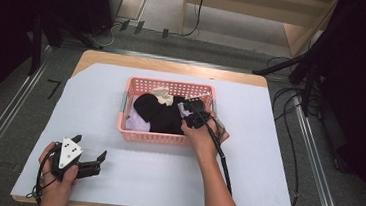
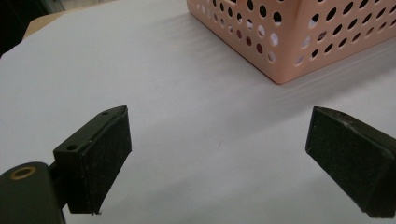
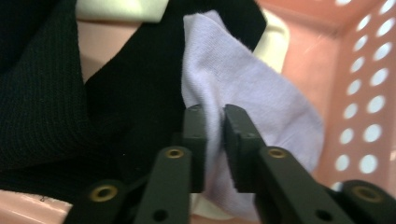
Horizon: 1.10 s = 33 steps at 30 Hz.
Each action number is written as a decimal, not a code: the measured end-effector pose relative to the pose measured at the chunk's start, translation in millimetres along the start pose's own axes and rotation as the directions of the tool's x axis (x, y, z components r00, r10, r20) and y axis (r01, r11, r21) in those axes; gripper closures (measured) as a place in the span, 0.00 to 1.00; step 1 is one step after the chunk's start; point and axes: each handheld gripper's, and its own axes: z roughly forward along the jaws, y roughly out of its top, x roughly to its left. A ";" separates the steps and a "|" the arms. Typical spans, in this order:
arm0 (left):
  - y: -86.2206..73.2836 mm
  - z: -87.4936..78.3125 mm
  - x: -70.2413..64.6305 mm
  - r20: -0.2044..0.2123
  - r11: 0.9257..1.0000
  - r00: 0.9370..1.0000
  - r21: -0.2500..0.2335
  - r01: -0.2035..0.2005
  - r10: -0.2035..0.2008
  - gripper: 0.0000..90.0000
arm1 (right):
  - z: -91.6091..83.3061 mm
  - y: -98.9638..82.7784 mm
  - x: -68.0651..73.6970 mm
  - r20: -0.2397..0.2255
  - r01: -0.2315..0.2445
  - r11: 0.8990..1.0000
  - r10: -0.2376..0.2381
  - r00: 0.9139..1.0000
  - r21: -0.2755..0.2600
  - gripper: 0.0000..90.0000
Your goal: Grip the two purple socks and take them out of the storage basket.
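Black jaws at the bottom of the right gripper view are pinched onto a fold of the lilac sock (image 3: 243,88), so the right tool (image 3: 215,140) has a bite on it and not on the dark stuff next to it. Makes sense to grab at a raised fold, since the sock lies bunched against the black knit (image 3: 42,107) on the left of that frame and a flat grab would likely catch both. The sock sits inside the pink basket (image 3: 369,93), whose holed wall fills the right edge.

From the high view, the basket (image 1: 153,137) is in the middle of the frame on the white tabletop (image 1: 276,156), and the right tool (image 1: 190,108) reaches down into its right half, arm coming up from the bottom. Black clothes and a cream piece (image 1: 161,94) are piled in there too, so my guess is it's sorting or pulling socks out one at a time.

Left tool (image 1: 91,152) is parked at lower left of the high view, jaws spread wide with nothing between them. In its own view the pads (image 2: 107,154) hang over bare tabletop with the basket corner (image 2: 280,56) at upper right. Probably just waiting, ready to take the sock.
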 end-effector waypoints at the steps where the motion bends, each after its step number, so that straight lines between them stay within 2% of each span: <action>1: 0.1 -0.2 0.2 0.000 1.000 1.000 0.001 -0.001 0.001 0.09 | -4.5 -3.9 -3.1 0.003 -0.011 0.997 0.011 1.000 -0.073 0.94; 2: 0.2 -0.4 0.3 0.003 1.000 1.000 0.004 0.002 -0.002 0.09 | -6.2 -5.3 -3.9 0.003 -0.021 0.994 0.022 1.000 -0.103 0.95; 3: 0.2 -0.4 0.3 0.003 1.000 1.000 0.004 0.002 -0.002 0.09 | -6.2 -5.3 -3.9 0.003 -0.021 0.994 0.022 1.000 -0.103 0.95; 4: 0.3 -0.5 0.3 0.003 1.000 1.000 0.006 0.003 -0.003 0.09 | -11.8 -8.5 -7.7 -0.017 -0.053 0.984 0.051 0.999 -0.167 0.95; 5: 0.2 -0.4 0.2 0.002 1.000 1.000 0.003 0.003 -0.003 0.09 | -15.2 -10.3 -10.0 -0.035 -0.063 0.977 0.057 0.998 -0.202 0.95; 6: 0.2 -0.4 0.2 0.002 1.000 1.000 0.003 0.003 -0.003 0.09 | -15.2 -10.3 -10.0 -0.035 -0.063 0.977 0.057 0.998 -0.202 0.95; 8: 0.1 -0.2 0.1 -0.001 1.000 1.000 0.000 0.001 -0.001 0.09 | -21.5 -13.0 -13.0 -0.045 -0.070 0.960 0.059 0.997 -0.272 0.95; 9: 0.1 -0.2 0.1 -0.002 1.000 1.000 0.000 0.000 0.000 0.09 | -28.8 -15.1 -15.1 -0.059 -0.069 0.941 0.052 0.997 -0.332 0.95; 10: 0.1 -0.2 0.1 -0.002 1.000 1.000 0.000 0.000 0.000 0.09 | -28.8 -15.1 -15.1 -0.059 -0.069 0.941 0.052 0.997 -0.332 0.95; 11: 0.1 -0.2 0.1 -0.003 1.000 1.000 0.000 0.000 0.000 0.09 | -32.4 -15.7 -15.9 -0.064 -0.060 0.930 0.039 0.997 -0.363 0.95; 12: 0.1 -0.2 0.1 -0.003 1.000 1.000 0.000 0.000 0.000 0.09 | -36.8 -16.7 -16.3 -0.065 -0.053 0.914 0.029 0.997 -0.403 0.95; 13: 0.1 -0.2 0.1 -0.003 1.000 1.000 0.000 -0.001 0.001 0.09 | -43.0 -17.7 -17.3 -0.074 -0.050 0.893 0.019 0.997 -0.446 0.95; 15: 0.2 -0.4 0.2 -0.002 1.000 1.000 0.003 -0.003 0.003 0.09 | -48.9 -18.5 -18.9 -0.091 -0.054 0.868 0.010 0.996 -0.494 0.95; 17: 0.2 -0.4 0.2 -0.002 1.000 1.000 0.003 -0.003 0.003 0.09 | -53.4 -19.3 -20.0 -0.096 -0.049 0.845 -0.003 0.995 -0.532 0.95; 18: 0.2 -0.5 0.2 -0.002 1.000 1.000 0.004 -0.003 0.003 0.09 | -53.4 -19.3 -20.0 -0.096 -0.049 0.845 -0.003 0.995 -0.532 0.95; 21: 0.1 -0.5 0.2 -0.003 1.000 1.000 0.003 -0.002 0.002 0.09 | -57.2 -21.0 -21.7 -0.094 -0.040 0.818 -0.017 0.995 -0.573 0.95; 22: 0.1 -0.4 0.1 -0.002 1.000 1.000 0.002 -0.001 0.001 0.09 | -58.6 -22.5 -24.3 -0.077 -0.022 0.793 -0.031 0.997 -0.609 0.95; 23: 0.1 -0.2 0.1 -0.004 1.000 1.000 -0.001 -0.001 0.001 0.09 | -59.4 -23.5 -25.1 -0.085 -0.030 0.786 -0.030 0.996 -0.618 0.95; 25: 0.1 -0.3 0.1 -0.004 1.000 1.000 0.000 -0.001 0.001 0.09 | -59.9 -24.8 -28.7 -0.089 -0.020 0.754 -0.052 0.995 -0.656 0.95; 26: 0.1 -0.3 0.1 -0.004 1.000 1.000 0.000 -0.001 0.001 0.09 | -59.9 -24.8 -28.7 -0.089 -0.020 0.754 -0.052 0.995 -0.656 0.95; 27: 0.0 -0.2 0.1 -0.004 1.000 1.000 -0.001 0.000 0.000 0.09 | -60.3 -25.6 -30.1 -0.084 -0.011 0.738 -0.061 0.995 -0.675 0.95; 28: 0.0 -0.2 0.1 -0.004 1.000 1.000 -0.001 0.000 0.000 0.09 | -61.5 -27.2 -32.6 -0.046 0.015 0.709 -0.067 0.997 -0.705 0.95; 29: 0.0 -0.2 0.1 -0.004 1.000 1.000 -0.001 0.000 0.000 0.09 | -61.5 -27.2 -32.6 -0.046 0.015 0.709 -0.067 0.997 -0.705 0.95; 30: 0.0 -0.2 0.1 -0.004 1.000 1.000 -0.001 0.000 0.000 0.09 | -63.7 -28.1 -35.8 -0.024 0.026 0.687 -0.064 0.998 -0.726 0.95; 31: 0.0 -0.2 0.1 -0.004 1.000 1.000 -0.001 0.000 0.000 0.09 | -63.7 -28.1 -35.8 -0.024 0.026 0.687 -0.064 0.998 -0.726 0.95; 32: 0.0 -0.2 0.0 -0.004 1.000 1.000 -0.002 0.000 0.000 0.09 | -64.8 -28.4 -37.3 -0.020 0.024 0.680 -0.057 0.998 -0.733 0.95; 33: 0.0 -0.2 0.1 -0.004 1.000 1.000 -0.002 0.001 -0.001 0.09 | -66.6 -28.5 -40.4 -0.011 0.024 0.665 -0.048 0.999 -0.747 0.95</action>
